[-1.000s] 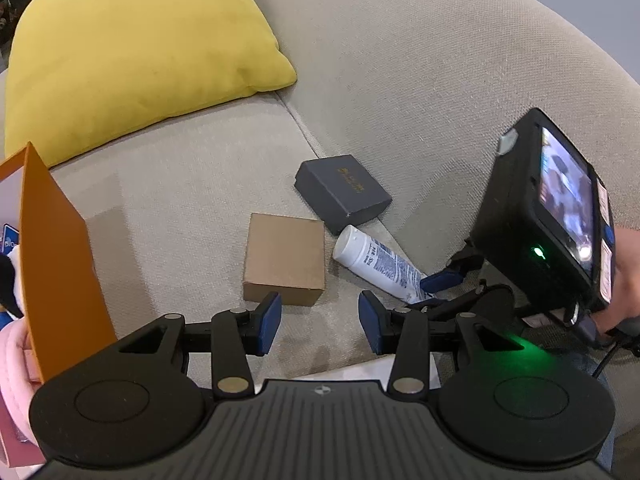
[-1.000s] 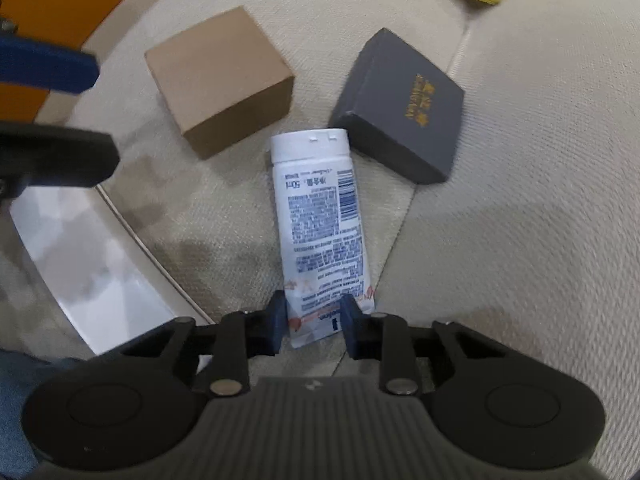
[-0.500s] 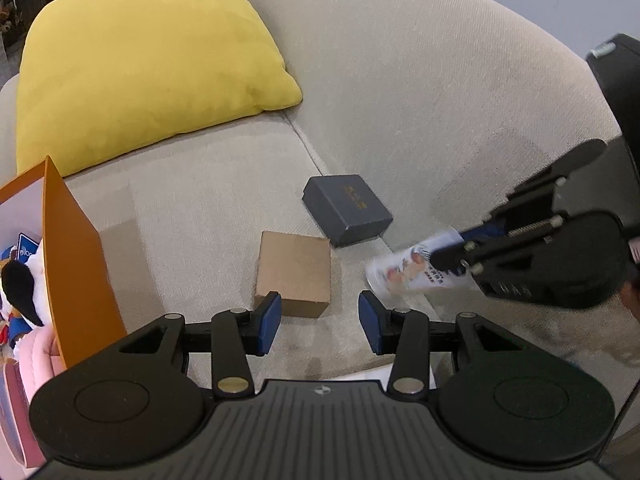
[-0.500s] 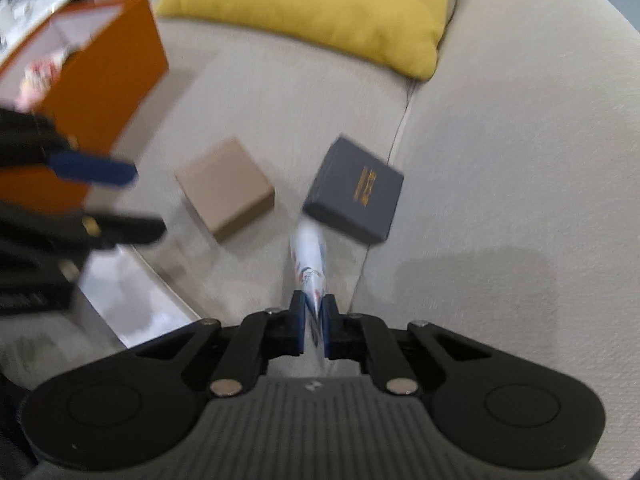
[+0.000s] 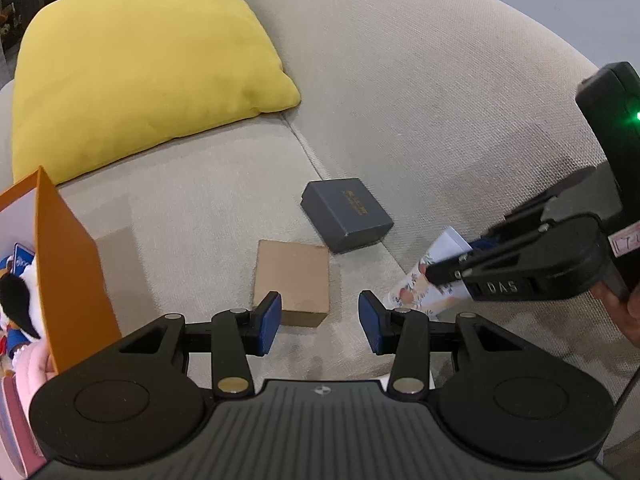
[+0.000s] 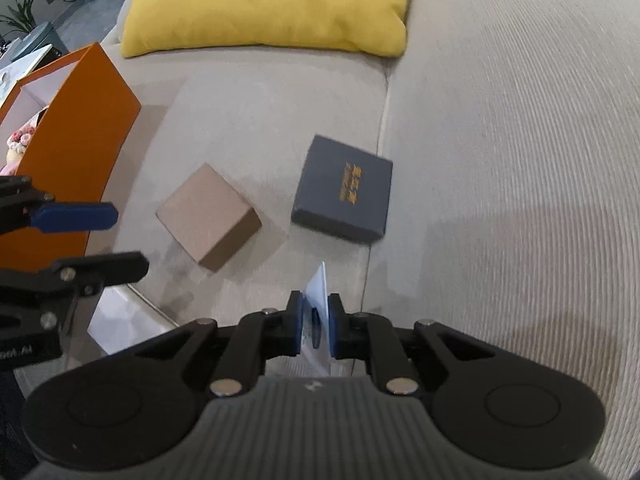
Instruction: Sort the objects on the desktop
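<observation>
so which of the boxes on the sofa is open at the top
The tall orange box at the left: its top is open with toys showing inside. The brown box and dark blue box are closed.

Both tongs are matte black plastic. The left tongs (image 5: 319, 322) have blue rubber pads, silver pivot screws and a ribbed grip with round discs either side. The right tongs (image 6: 315, 326) match, plus raised "DAS" lettering and a green LED on the body.
</observation>
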`<action>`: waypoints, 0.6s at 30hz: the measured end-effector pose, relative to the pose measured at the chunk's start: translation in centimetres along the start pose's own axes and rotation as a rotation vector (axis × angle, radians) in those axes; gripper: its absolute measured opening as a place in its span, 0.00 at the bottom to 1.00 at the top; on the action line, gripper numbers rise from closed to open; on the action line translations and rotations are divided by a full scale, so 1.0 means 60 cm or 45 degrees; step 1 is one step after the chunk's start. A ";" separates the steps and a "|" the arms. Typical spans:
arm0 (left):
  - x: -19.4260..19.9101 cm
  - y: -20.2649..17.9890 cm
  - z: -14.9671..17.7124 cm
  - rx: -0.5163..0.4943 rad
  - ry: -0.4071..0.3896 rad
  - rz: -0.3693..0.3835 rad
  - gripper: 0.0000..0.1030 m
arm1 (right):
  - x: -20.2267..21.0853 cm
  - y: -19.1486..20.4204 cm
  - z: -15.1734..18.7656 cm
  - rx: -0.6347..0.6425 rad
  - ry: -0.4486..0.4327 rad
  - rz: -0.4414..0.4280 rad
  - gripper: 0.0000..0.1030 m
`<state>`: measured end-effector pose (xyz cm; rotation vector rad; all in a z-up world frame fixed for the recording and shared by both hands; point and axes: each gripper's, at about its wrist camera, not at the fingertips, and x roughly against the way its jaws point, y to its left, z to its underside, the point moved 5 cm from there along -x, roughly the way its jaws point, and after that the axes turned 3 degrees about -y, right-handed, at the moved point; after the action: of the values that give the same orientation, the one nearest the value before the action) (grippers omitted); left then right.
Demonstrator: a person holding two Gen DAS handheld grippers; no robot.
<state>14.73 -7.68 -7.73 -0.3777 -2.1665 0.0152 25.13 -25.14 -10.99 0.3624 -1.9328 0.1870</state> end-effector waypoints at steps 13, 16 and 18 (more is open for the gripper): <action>-0.099 -0.003 -0.082 0.117 0.125 0.084 0.51 | 0.008 -0.028 -0.050 0.052 0.038 0.074 0.12; -0.145 0.012 -0.093 0.194 0.179 0.074 0.52 | -0.009 -0.042 -0.059 0.049 0.047 0.074 0.11; -0.169 0.018 -0.097 0.234 0.204 0.075 0.53 | -0.016 -0.046 -0.063 0.043 0.042 0.055 0.11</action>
<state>25.15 -10.18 -12.55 -0.3255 -1.9770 0.2091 29.68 -26.44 -10.57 0.3386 -1.9074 0.2529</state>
